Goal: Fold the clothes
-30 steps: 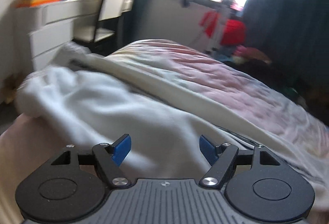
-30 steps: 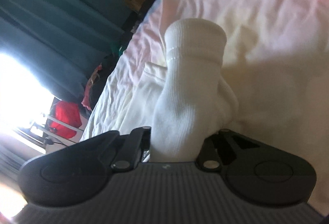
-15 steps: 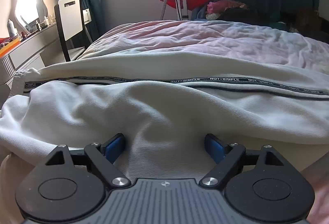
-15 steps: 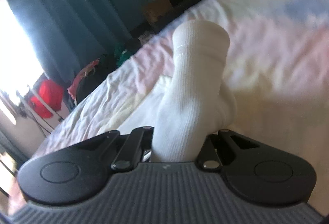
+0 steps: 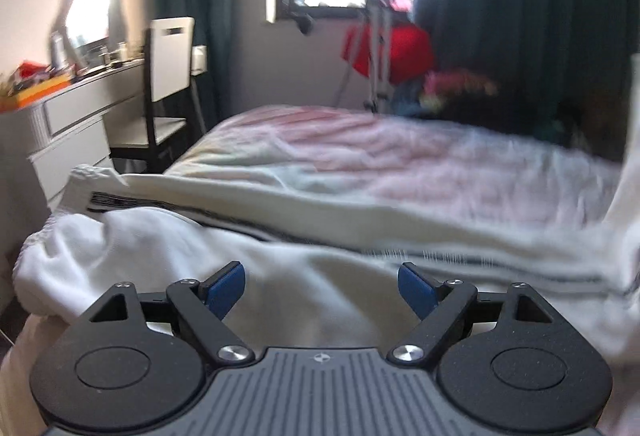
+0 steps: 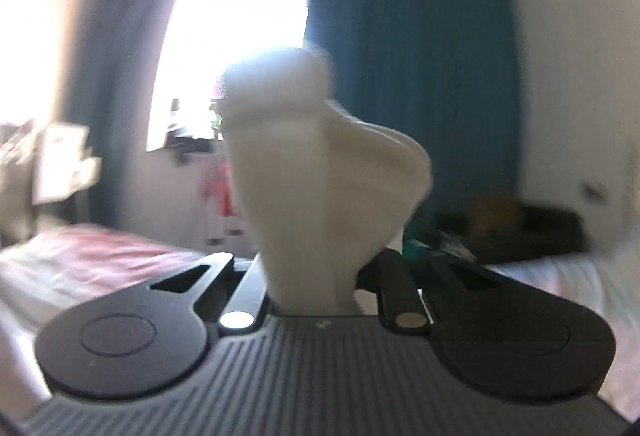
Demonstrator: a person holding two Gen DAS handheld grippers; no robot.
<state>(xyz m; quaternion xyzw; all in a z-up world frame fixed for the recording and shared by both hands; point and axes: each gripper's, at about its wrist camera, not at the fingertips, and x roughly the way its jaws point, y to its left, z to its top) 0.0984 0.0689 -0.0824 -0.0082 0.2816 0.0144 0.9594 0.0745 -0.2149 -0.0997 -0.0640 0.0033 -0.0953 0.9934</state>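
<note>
On the left, the left gripper [image 5: 320,286] hangs low over a white ribbed knit garment [image 5: 160,256] that lies rumpled across the near edge of the pink and white quilted bed [image 5: 420,156]. Its blue-padded fingers [image 5: 224,286] stand wide apart with nothing between them. A dark printed band [image 5: 120,201] runs along the garment's seam, and past it a cream panel of the same piece spreads toward the right.

Further right, the fabric rises off the bed in a taut strip [image 5: 628,196] at the frame's edge. This is probably the cuffed end carried by the other tool, though blur makes that link uncertain.

The right gripper [image 6: 316,276] is closed on a white ribbed cuff [image 6: 304,164], which stands up thick and bunched from between the black fingers and is lifted well above the bed.

The risks, as I judge them:
- The cuff is pinched as a thick wad, so a sharp swing could work it loose and drop the sleeve in a heap.
- Nothing pins the body of the garment. A pull from the right may drag the whole piece sideways, or off the near edge.
- The rumples under the left tool would be trapped inside any fold laid over them, leaving a lumpy, crooked crease.
- If the left tool closes now it could take several layers, or the quilt with them.
</note>
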